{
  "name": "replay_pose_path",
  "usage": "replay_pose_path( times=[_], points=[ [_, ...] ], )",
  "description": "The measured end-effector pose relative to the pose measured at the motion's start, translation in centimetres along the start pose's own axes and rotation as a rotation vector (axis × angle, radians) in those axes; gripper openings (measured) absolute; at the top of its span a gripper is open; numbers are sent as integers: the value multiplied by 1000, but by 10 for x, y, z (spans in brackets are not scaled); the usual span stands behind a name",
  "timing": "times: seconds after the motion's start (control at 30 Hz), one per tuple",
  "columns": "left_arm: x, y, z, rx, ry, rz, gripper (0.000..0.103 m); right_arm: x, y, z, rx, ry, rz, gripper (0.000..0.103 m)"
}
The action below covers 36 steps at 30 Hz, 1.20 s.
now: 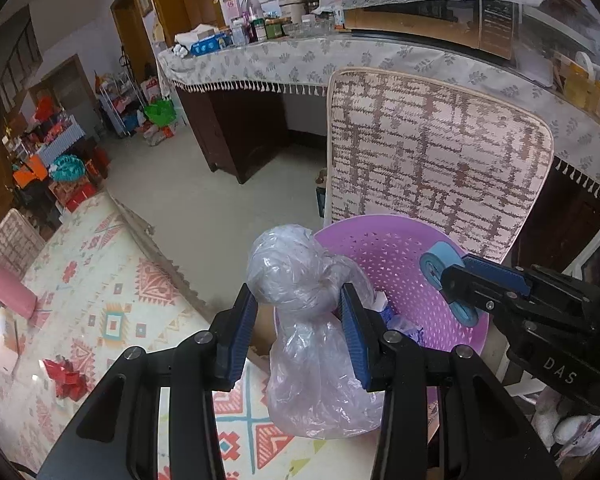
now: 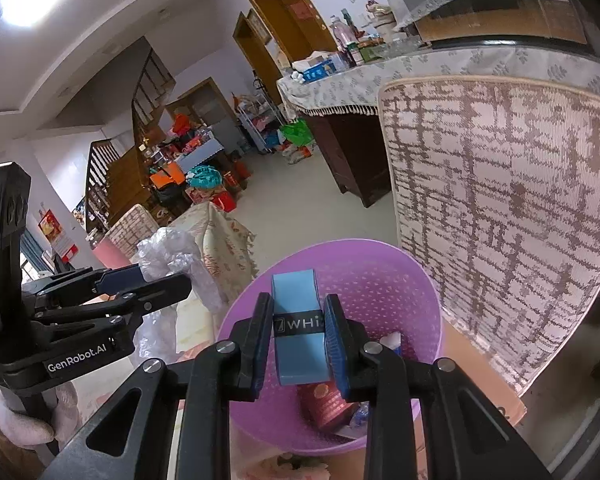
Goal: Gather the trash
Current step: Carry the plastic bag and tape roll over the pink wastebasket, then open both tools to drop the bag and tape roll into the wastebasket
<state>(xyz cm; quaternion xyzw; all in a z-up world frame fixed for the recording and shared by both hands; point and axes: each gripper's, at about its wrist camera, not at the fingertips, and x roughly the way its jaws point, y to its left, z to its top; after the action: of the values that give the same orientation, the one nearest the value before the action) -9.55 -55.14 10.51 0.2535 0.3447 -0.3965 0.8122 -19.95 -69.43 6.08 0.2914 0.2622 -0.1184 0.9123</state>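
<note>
Trash filled both my tongs: my left gripper [image 1: 298, 320] was clamped on a crumpled clear plastic bag [image 1: 300, 280] at the near rim of the purple perforated basket [image 2: 388, 280], and my right gripper [image 2: 298, 340] squeezed a blue tape roll [image 2: 298, 344] over its opening. Inside lay a red packet [image 2: 326, 404]. Beyond stood a patterned cushion [image 2: 500, 200].

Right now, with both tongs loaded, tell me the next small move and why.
Probably open the right tongs: they hold the blue tape roll directly over the purple basket, so it should drop in with the other trash. The left tongs grip the clear plastic bag at the basket's rim, so that can follow.
</note>
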Motion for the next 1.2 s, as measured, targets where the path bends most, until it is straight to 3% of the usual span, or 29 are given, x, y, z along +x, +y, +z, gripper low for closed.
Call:
replay_pose_path(
  times=[0.37,1.0,1.07,1.1,1.13,1.17,1.2],
  points=[
    [31,4,6,-53,54,-64,41,20,-16,0,49,38,-18,29],
    [53,10,6,-88,76,-95,42,40,-28,2,90,60,-47,29],
    [53,10,5,-90,76,-115,51,39,-29,3,96,49,-53,30],
    [53,11,5,-96,74,-122,63,37,-30,3,101,44,-56,32],
    [51,12,4,-104,68,-126,73,36,-31,4,106,39,-57,41],
    [48,13,3,-114,56,-134,74,32,-32,4,114,26,-60,51],
    [45,14,3,-118,50,-140,75,30,-33,4,117,16,-63,55]
  ],
)
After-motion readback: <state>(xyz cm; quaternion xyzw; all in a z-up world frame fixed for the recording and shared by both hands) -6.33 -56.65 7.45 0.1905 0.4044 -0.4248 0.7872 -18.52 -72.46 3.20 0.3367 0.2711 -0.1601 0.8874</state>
